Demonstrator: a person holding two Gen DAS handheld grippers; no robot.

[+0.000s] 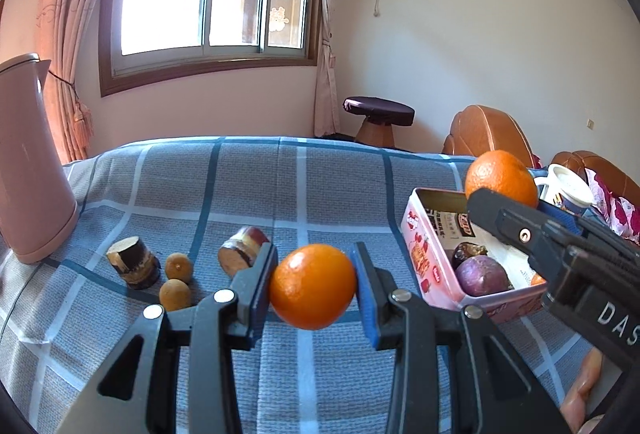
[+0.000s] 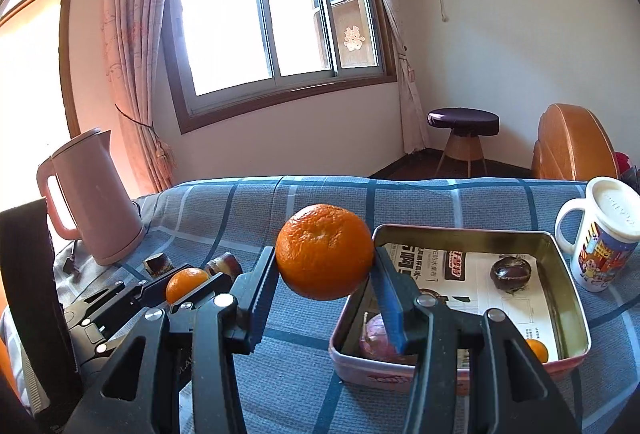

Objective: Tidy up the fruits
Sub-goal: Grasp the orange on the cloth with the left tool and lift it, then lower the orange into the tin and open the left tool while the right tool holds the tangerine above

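Item: smaller orange (image 1: 313, 286). Gripped between the blue pads of the left claw (image 1: 314, 288), lifted clear of the checked blue cloth (image 1: 248, 186) that covers the bench. In the right wrist view the same fruit (image 2: 187, 284) sits at about 9 o'clock from the larger one.

Item: larger orange (image 2: 325, 251). Clenched in the right claw (image 2: 326, 266), raised just beside the near-left corner of the tin. In the left wrist view it (image 1: 500, 176) shows at 2 o'clock above the black right claw (image 1: 492, 202).

Item: open tin box (image 2: 568, 298), pink outside, printed paper lining the floor. Contents: one dark wrinkled fruit (image 2: 511, 273) toward the far side; one purple round fruit (image 1: 482, 276) at the near-left corner; a small orange-coloured fruit (image 2: 536, 350) at the near edge, partly hidden by the claw.

Item: two cut cane sections, one (image 1: 134, 260) standing on end, one (image 1: 242, 250) tilted, lying on the cloth at 9 to 10 o'clock from the left claw.

Item: two small brownish round fruits (image 1: 179, 267) (image 1: 175, 294), between the cane sections, close to each other.

Item: pink kettle (image 2: 94, 194), upright, far left of the bench.

Item: lidded white mug (image 2: 600, 234) with printed picture, just right of the tin.

Surroundings: window (image 2: 276, 18), curtain (image 2: 132, 34), round stool (image 2: 462, 126), brown leather seat (image 2: 572, 142).
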